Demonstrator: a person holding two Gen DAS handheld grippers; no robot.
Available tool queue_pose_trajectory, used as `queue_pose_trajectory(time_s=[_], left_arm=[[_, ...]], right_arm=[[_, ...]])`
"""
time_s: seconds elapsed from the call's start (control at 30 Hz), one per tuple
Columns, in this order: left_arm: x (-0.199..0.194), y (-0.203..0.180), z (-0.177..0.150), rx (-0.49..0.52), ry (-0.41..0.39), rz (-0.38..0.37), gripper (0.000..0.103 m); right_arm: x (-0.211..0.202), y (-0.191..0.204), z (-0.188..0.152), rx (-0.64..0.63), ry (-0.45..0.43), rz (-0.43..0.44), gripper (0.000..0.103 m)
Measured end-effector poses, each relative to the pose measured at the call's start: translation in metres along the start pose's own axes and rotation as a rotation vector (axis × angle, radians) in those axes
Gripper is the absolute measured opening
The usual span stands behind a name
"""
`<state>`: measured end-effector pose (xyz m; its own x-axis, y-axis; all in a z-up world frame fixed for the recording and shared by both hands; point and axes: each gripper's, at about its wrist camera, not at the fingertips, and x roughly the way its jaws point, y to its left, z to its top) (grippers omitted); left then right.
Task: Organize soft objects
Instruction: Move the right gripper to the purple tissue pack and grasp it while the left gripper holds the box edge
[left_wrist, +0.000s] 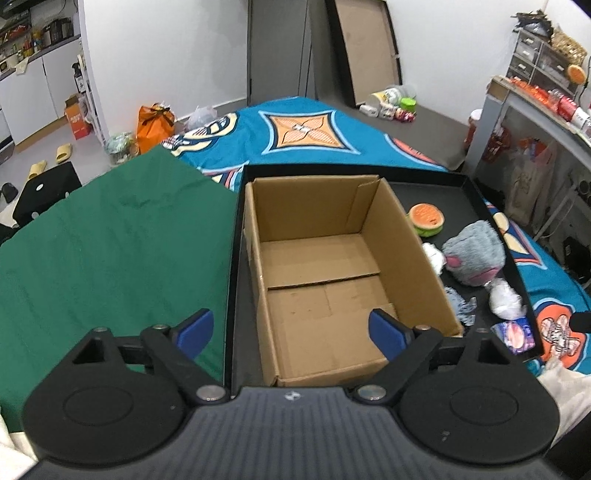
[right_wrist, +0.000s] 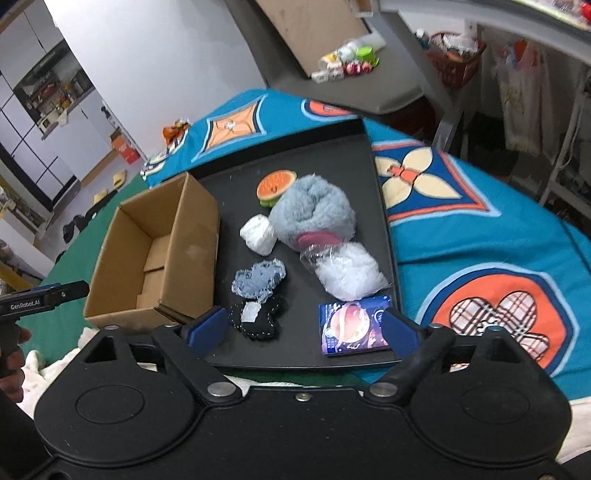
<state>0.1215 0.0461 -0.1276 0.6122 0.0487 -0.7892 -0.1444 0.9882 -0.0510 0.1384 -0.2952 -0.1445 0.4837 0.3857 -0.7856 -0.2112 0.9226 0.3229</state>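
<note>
One cardboard box sits on one black tray with seven soft things: one grey plush, one watermelon-slice toy, one white roll, one bagged white fluff, one denim piece, one black stitched cushion (partly under the denim) and one printed packet.

Green cloth beside teal patterned blanket; orange bag behind.

Even, bright indoor light; shadows soft. Strong fisheye bending at edges. Slight softness throughout, colours saturated. Faint glare on the black tray.
</note>
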Motion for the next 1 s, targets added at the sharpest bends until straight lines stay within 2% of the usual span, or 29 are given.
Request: queue_pose_trajectory(time_s=[0.07,0.17,0.47,0.63,0.8,1.0], left_arm=[[0.007,0.001,0.000,-0.006,0.014,0.005,0.083],[0.016,0.002,-0.001,-0.016,0.030,0.023,0.071],[0.042,-0.003,-0.006,-0.012,0.084,0.024,0.052],[0.050,-0.006,-0.009,-0.004,0.094,0.067,0.039],[0.056,0.001,-0.009,-0.023,0.095,0.105,0.011],[0.058,0.010,-0.003,-0.025,0.087,0.113,0.009]], right_arm=[[0.010,-0.002,0.001,-0.003,0.019,-0.010,0.087],[0.022,-0.006,0.001,0.004,0.043,-0.023,0.085],[0.057,-0.014,-0.001,0.008,0.109,-0.055,0.084],[0.070,-0.016,0.000,-0.003,0.138,-0.079,0.084],[0.082,-0.016,0.000,-0.035,0.163,-0.121,0.084],[0.098,-0.015,-0.003,-0.049,0.196,-0.163,0.084]])
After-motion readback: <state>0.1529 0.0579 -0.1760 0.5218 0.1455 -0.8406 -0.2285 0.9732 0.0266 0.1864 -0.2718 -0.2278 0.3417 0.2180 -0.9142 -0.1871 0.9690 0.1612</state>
